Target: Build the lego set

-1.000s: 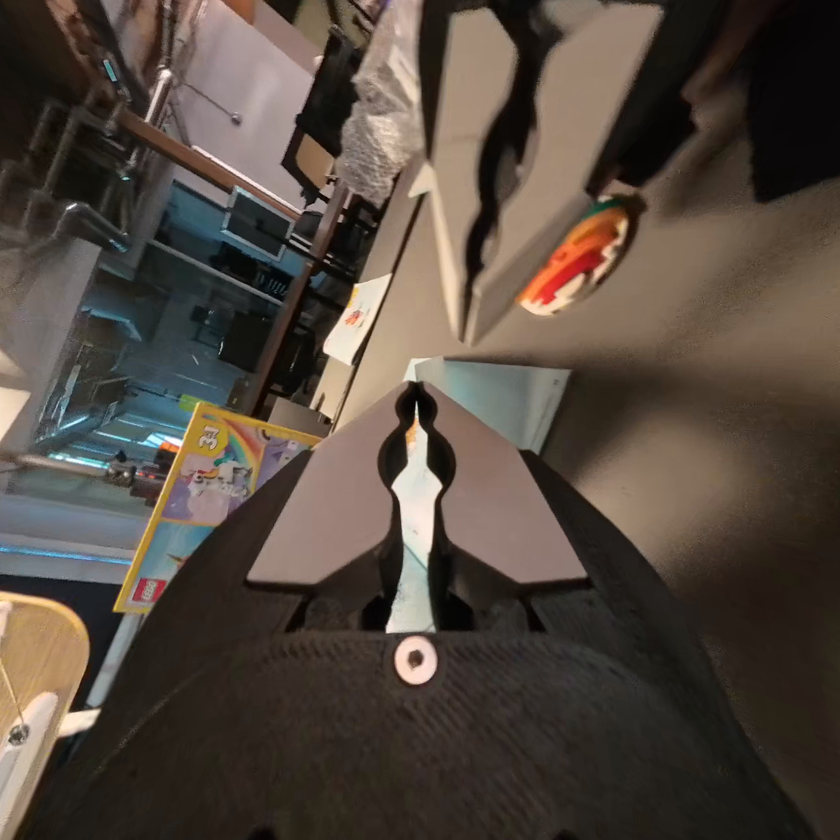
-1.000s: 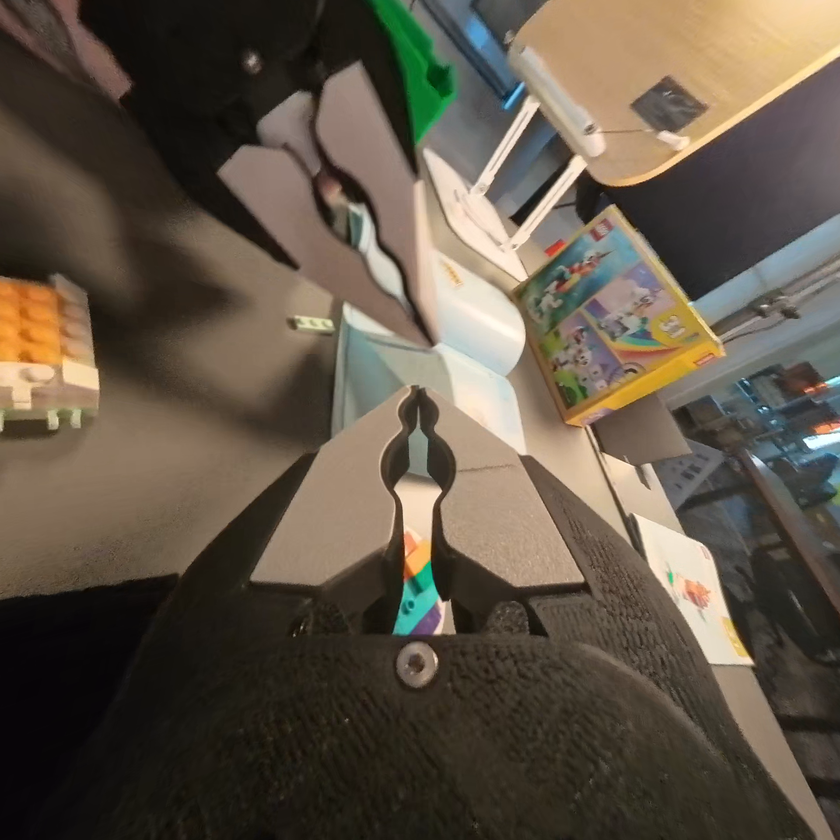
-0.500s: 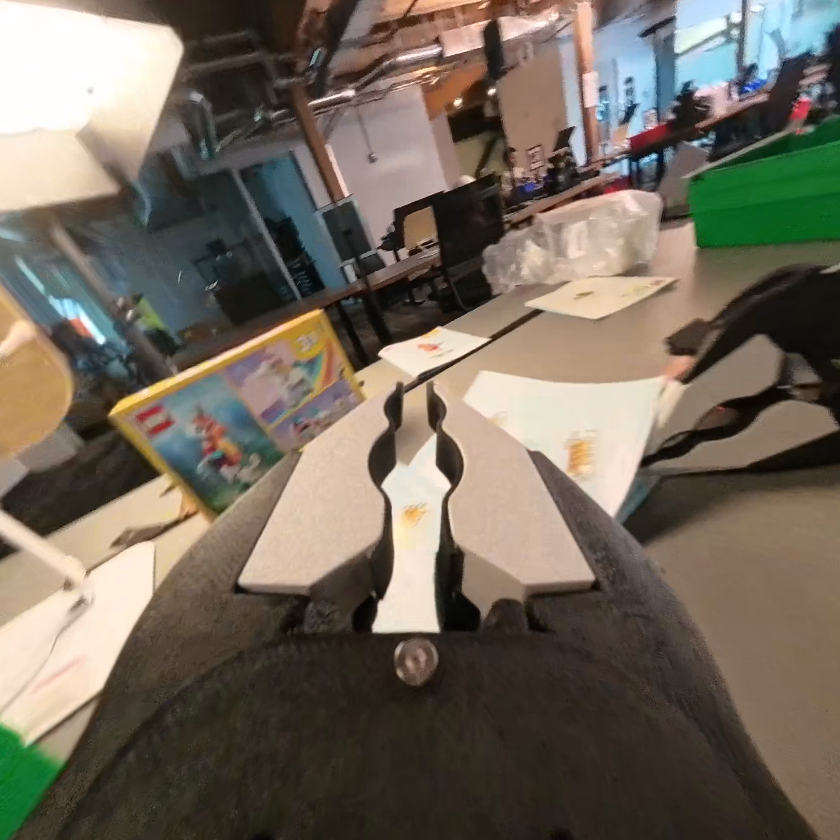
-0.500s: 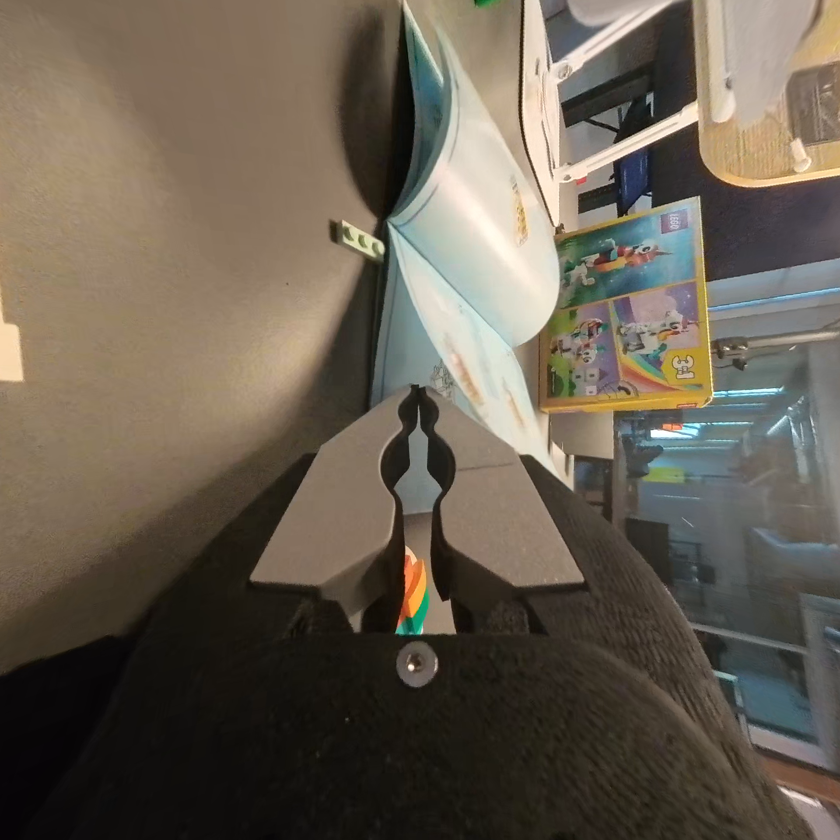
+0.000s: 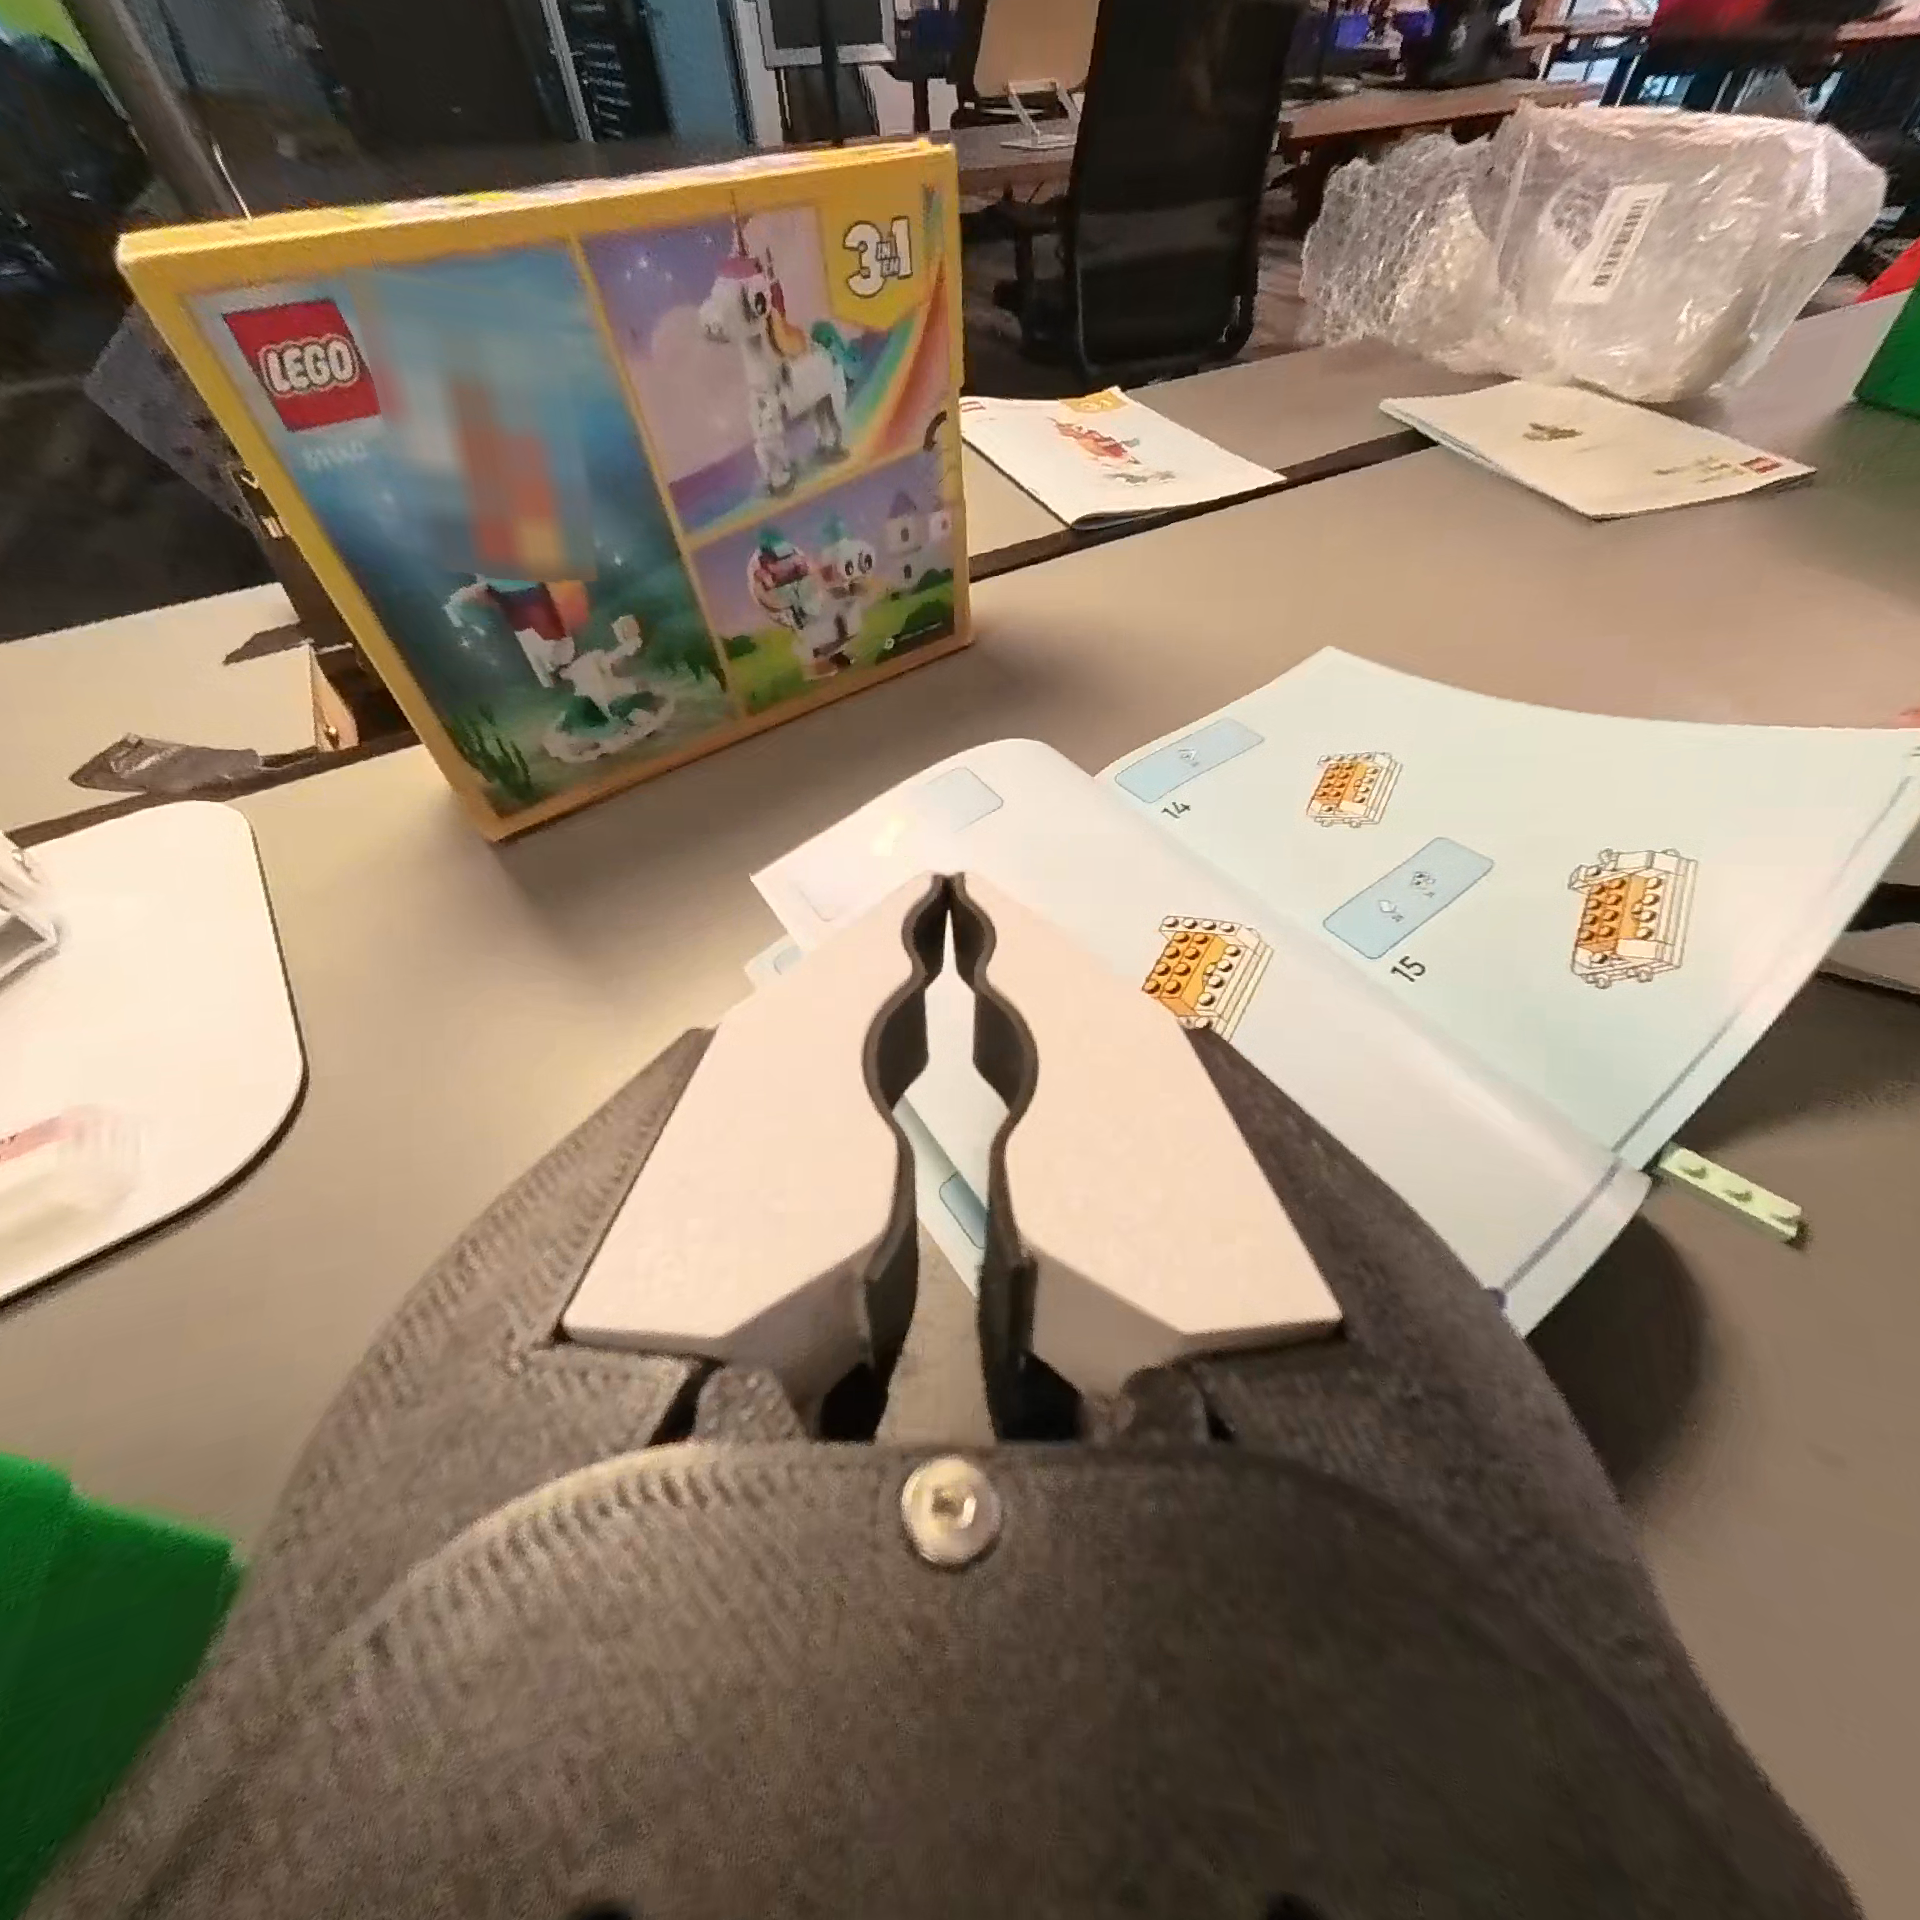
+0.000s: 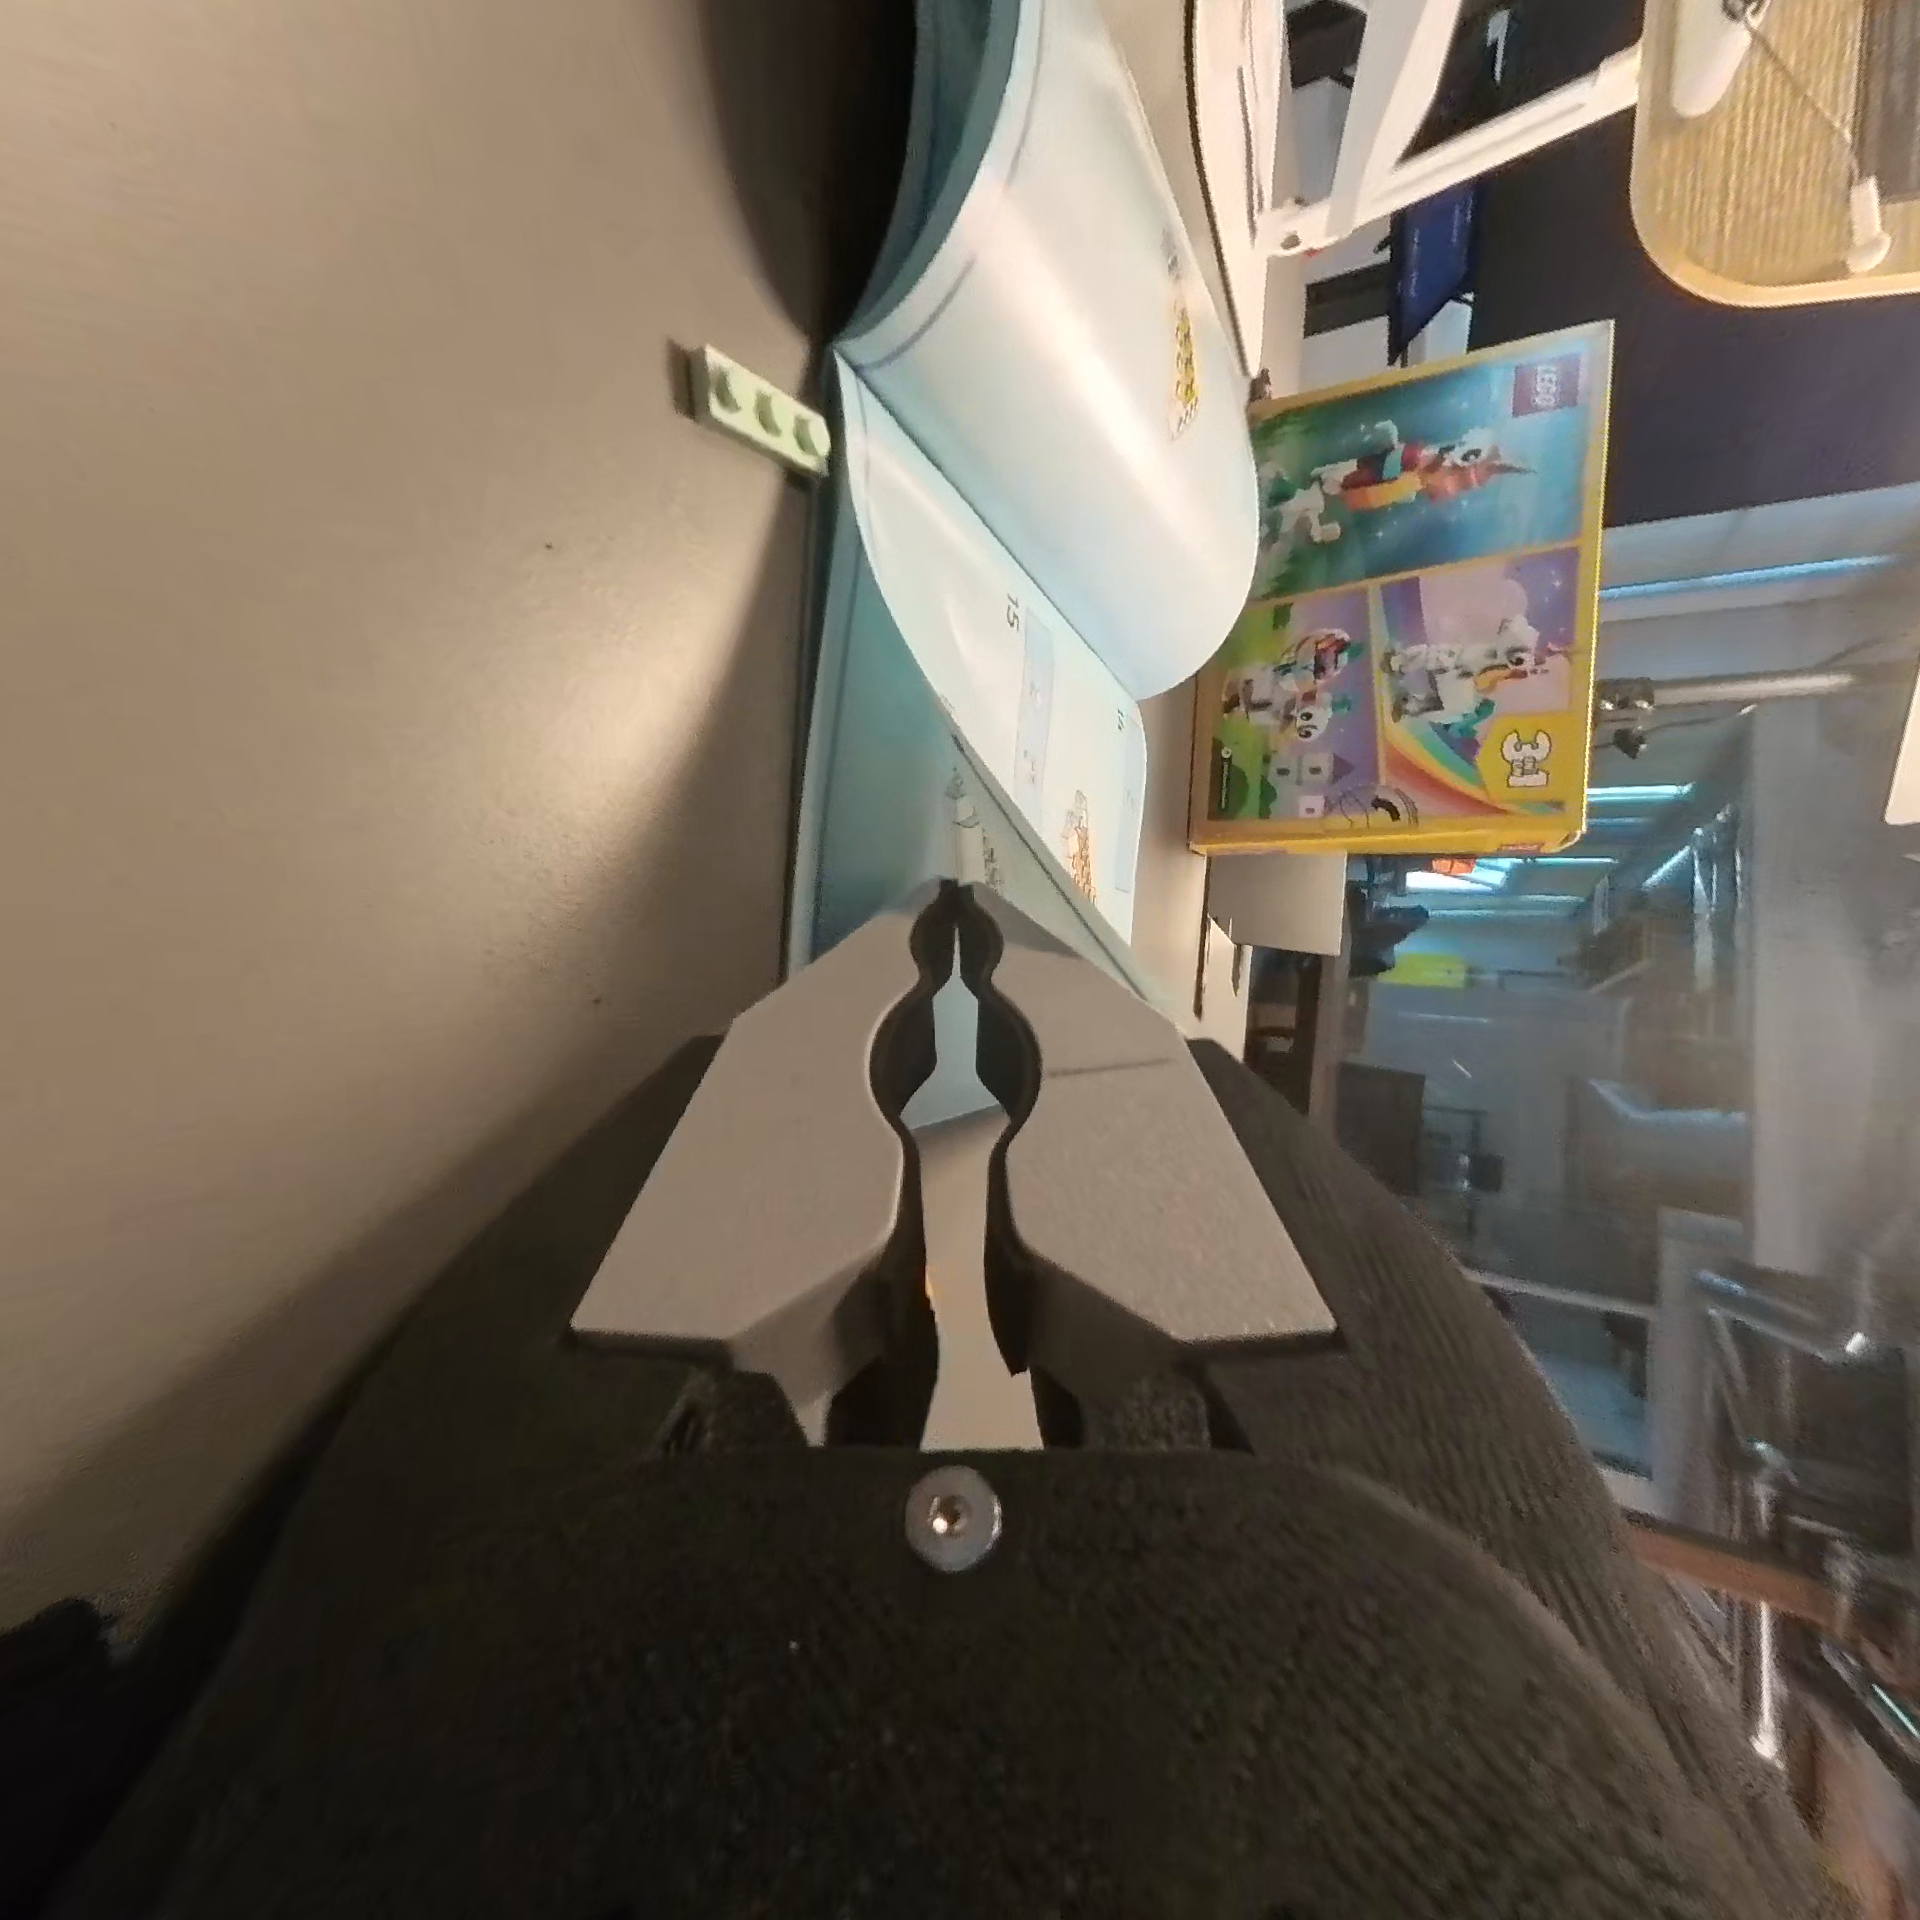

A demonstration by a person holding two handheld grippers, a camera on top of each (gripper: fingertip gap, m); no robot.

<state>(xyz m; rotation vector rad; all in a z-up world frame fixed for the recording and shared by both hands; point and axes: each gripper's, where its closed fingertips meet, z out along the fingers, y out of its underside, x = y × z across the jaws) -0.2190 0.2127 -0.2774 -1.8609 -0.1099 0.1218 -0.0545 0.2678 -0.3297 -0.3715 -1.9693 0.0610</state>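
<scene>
The instruction booklet (image 5: 1434, 935) lies open on the grey desk (image 5: 582, 935), its pale blue pages curling upward and showing orange-and-white build steps. A small pale green plate (image 5: 1735, 1210) with studs lies flat on the desk, partly tucked under the booklet's near edge. Behind the booklet, the yellow-edged set box (image 5: 582, 488) stands upright, its picture side facing forward.

In the right wrist view, the plate (image 6: 758, 421) touches the booklet (image 6: 1039, 416) edge.

left wrist view: upright, held low over the counter (image 5: 540, 966), aimed along it at the lego box (image 5: 582, 488) | right wrist view: rolled sideways, close to the counter | shared: open instruction booklet (image 5: 1455, 935), lego box, pale green plate (image 6: 758, 410)
</scene>
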